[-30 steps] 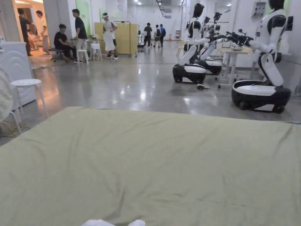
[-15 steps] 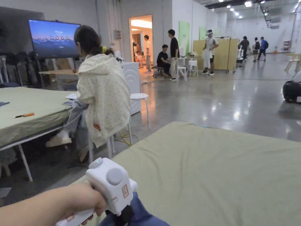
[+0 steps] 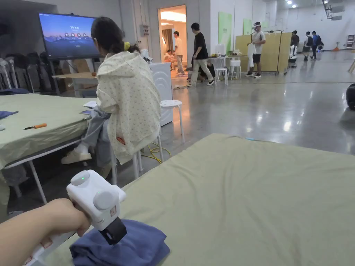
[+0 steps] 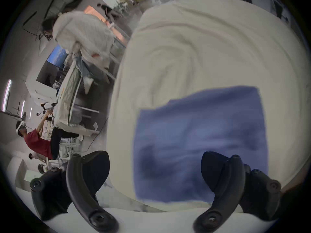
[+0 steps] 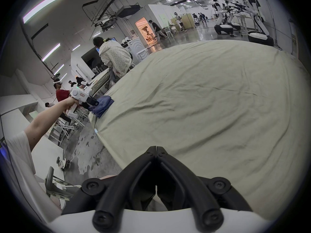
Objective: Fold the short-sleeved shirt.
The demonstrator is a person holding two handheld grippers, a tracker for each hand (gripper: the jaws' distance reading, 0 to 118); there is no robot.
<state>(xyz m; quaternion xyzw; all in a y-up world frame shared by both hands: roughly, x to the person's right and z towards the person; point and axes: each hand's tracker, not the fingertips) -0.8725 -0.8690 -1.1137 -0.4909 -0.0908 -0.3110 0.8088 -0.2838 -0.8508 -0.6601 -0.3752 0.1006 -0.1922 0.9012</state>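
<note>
Olive sheet [image 3: 249, 194] covers the whole work table, bare except at its 7 o'clock corner in the head view, where the blue shirt [image 3: 131, 246] lies as a thick folded bundle near the table's edge. Its layered, compact shape suggests the folding is done and the bundle has been set aside. Half a second ago the shirt was barely visible beneath the tool at the bottom of the head view; a second ago the head faced straight across the table and only plain sheet showed.

Behind, at 10 o'clock, a seated person in a pale hooded top [image 3: 128, 100] faces another table.

Left gripper [image 4: 155, 167] hovers over the shirt with its jaws spread wide apart and nothing between them, so the shirt looks released; whether a jaw touches the cloth I cannot tell. Right gripper [image 5: 156, 150] sits at 6 o'clock over bare sheet, well apart from the shirt, its jaws pressed together and empty.
</note>
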